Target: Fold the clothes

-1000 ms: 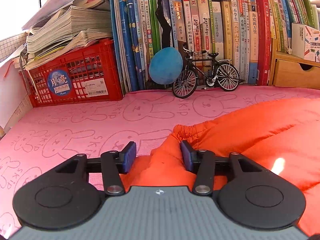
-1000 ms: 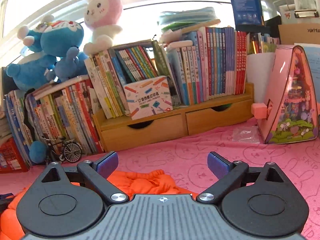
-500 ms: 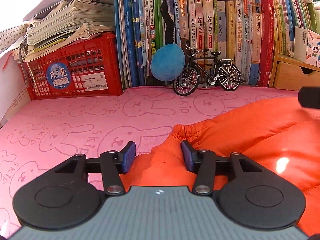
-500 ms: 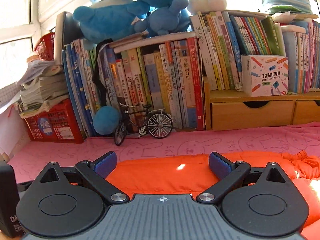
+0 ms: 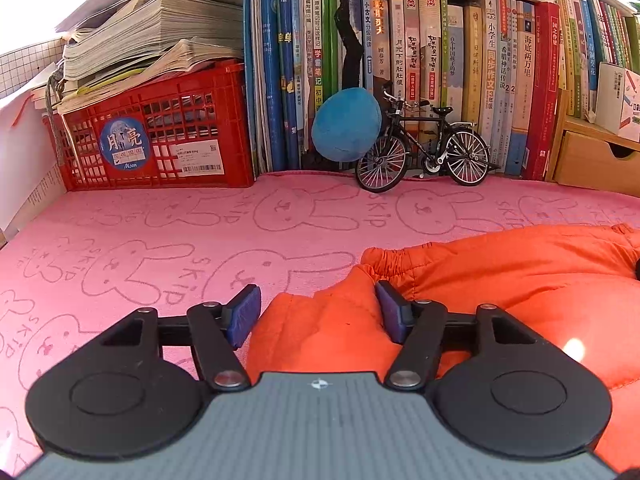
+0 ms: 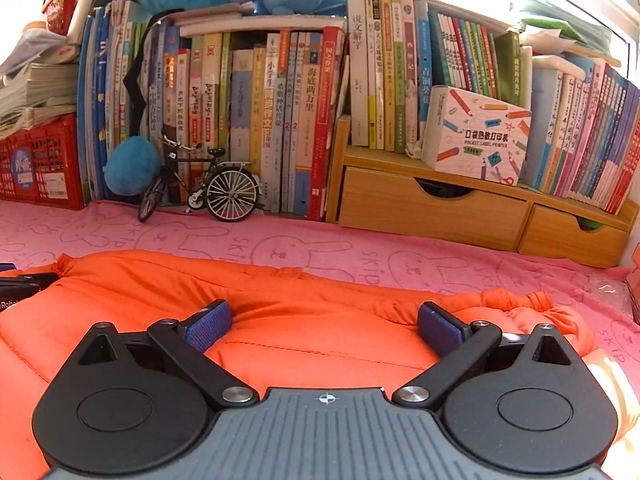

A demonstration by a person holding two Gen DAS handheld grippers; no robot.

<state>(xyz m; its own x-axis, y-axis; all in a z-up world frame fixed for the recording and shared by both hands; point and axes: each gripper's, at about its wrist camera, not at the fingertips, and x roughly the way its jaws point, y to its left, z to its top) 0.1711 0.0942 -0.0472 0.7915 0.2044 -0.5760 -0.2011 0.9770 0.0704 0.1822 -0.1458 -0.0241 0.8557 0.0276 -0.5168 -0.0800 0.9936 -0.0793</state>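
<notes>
Left wrist view: the left gripper (image 5: pixel 318 306) sits low over the bench (image 5: pixel 160 240), which is covered by a pink rabbit-print cloth. Its jaws have just been opening; a fold of the orange padded garment (image 5: pixel 500 272) lies between the blue fingers (image 5: pixel 244 314), and the left pad stands clear of the fabric, so nothing is clamped. The garment spreads from the gripper toward the right edge, its elastic hem facing the back. A red plastic crate (image 5: pixel 160 140) stands at the back left, holding papers and booklets, with a stack of workbooks (image 5: pixel 152 40) piled on top of it. Right of the crate, upright books (image 5: pixel 460 80) line the back, a model bicycle (image 5: pixel 424 152) and a blue plush ball (image 5: pixel 346 124) in front of them.

Right wrist view: the right gripper (image 6: pixel 324 326) hangs over the middle of the same garment (image 6: pixel 280 304), jaws spread wide, fingers (image 6: pixel 206 326) resting on or just above the fabric without pinching it. Behind, a wooden drawer unit (image 6: pixel 440 204) carries more books and a label-printer box (image 6: pixel 476 136); both drawers are shut, contents hidden.
</notes>
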